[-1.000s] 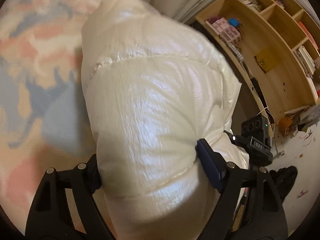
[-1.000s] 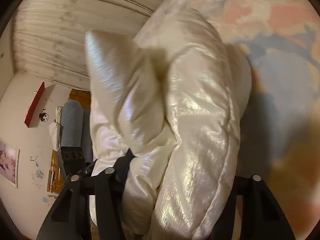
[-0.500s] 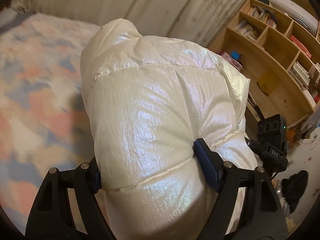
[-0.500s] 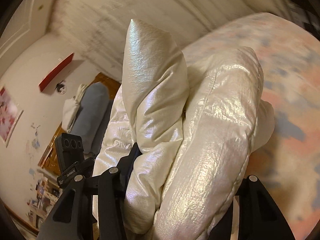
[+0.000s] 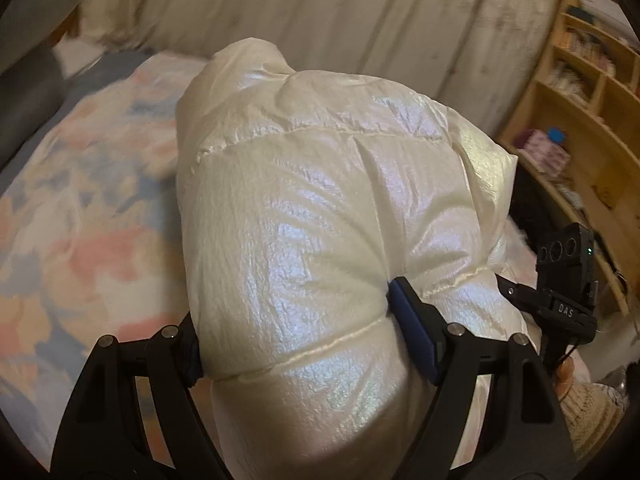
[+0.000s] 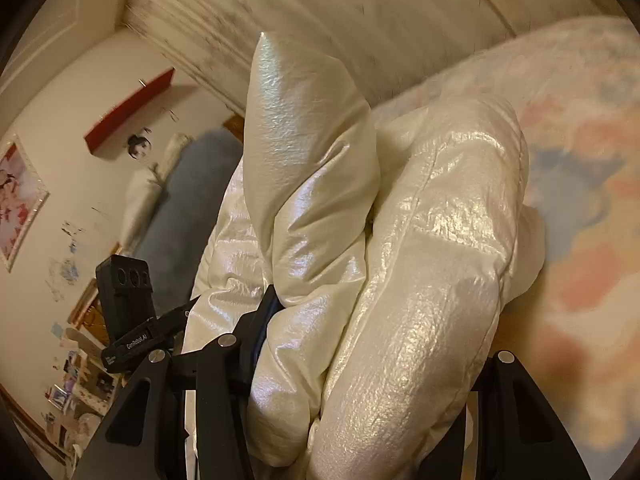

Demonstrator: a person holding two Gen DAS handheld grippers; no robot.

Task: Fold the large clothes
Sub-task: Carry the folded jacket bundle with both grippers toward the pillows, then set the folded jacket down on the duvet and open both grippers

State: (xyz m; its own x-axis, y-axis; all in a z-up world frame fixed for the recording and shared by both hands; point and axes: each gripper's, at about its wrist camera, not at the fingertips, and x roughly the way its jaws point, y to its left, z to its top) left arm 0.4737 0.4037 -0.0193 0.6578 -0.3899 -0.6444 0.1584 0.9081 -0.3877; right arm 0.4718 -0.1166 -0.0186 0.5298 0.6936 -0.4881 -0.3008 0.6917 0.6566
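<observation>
A shiny cream puffer jacket (image 5: 320, 220) fills the left wrist view, bunched thick and lifted above the bed. My left gripper (image 5: 296, 320) is shut on a thick fold of it, blue pads pressed into both sides. In the right wrist view the same jacket (image 6: 420, 260) stands in two puffy folds. My right gripper (image 6: 372, 344) is shut on that bundle; its right finger is mostly hidden behind the fabric. The right gripper's body shows at the right in the left wrist view (image 5: 564, 272), and the left gripper's body at the left in the right wrist view (image 6: 124, 312).
A bed with a pastel pink, blue and cream cover (image 5: 80, 220) lies below the jacket, also in the right wrist view (image 6: 580, 200). Pale curtains (image 5: 320, 8) hang behind. A wooden bookshelf (image 5: 580, 120) stands at the right. A grey-blue chair (image 6: 184, 208) and floor clutter sit at the left.
Both grippers have lifted and tilted up with the jacket still held; the views have swung from the bed cover toward the curtains and walls.
</observation>
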